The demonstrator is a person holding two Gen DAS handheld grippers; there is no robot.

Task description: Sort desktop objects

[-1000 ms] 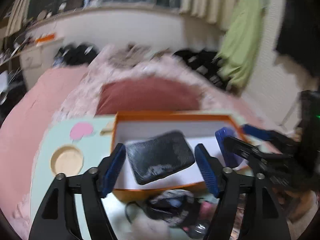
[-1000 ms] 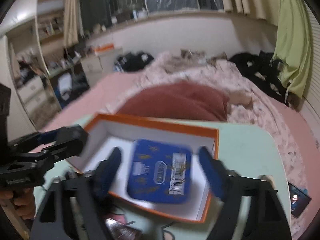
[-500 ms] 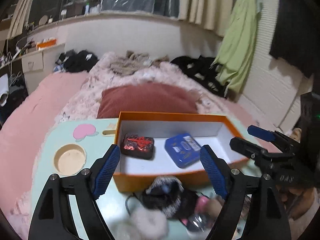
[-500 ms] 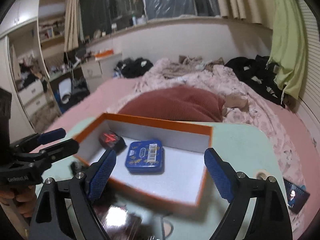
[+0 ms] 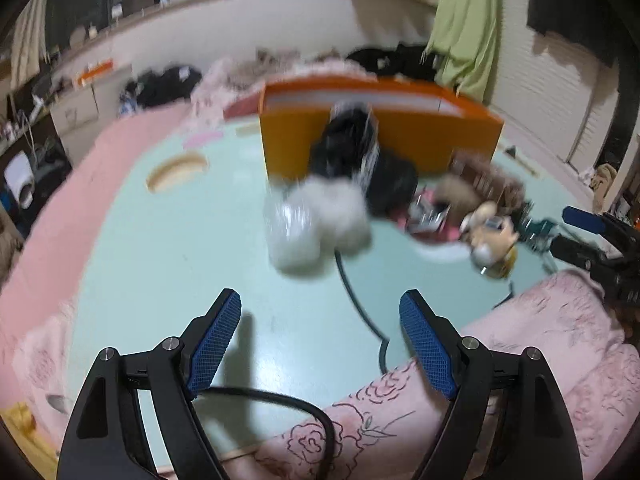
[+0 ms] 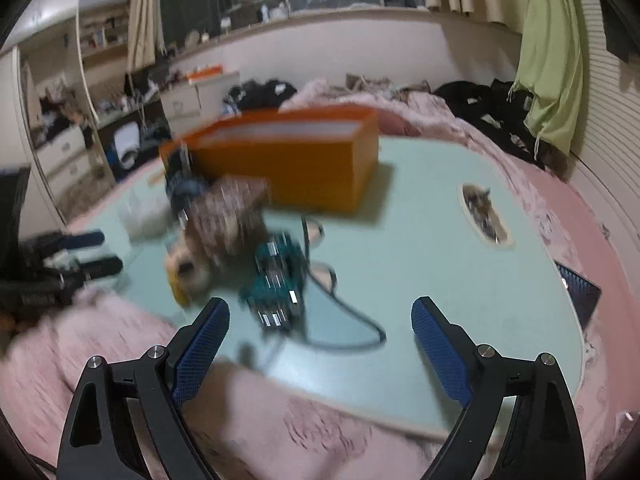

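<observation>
An orange box (image 5: 380,136) stands at the far side of the mint-green table (image 5: 180,248); it also shows in the right wrist view (image 6: 304,164). In front of it lies a blurred pile: a white fluffy thing (image 5: 316,220), a black pouch (image 5: 360,160), a small doll (image 5: 490,236) and a teal circuit board (image 6: 276,284). My left gripper (image 5: 320,336) is open and empty, low over the near table edge. My right gripper (image 6: 320,340) is open and empty, just short of the circuit board. Each gripper shows at the edge of the other's view.
A black cable (image 5: 360,300) runs from the pile to the near edge. A round cup recess (image 5: 176,168) sits at the table's left, another (image 6: 486,216) at its right. A pink blanket (image 5: 540,340) covers the near edge. A phone (image 6: 580,292) lies at the right.
Both grippers have pulled back and dropped low toward the near table edge. The box, seen from above before, now shows only its side; its contents are hidden.
</observation>
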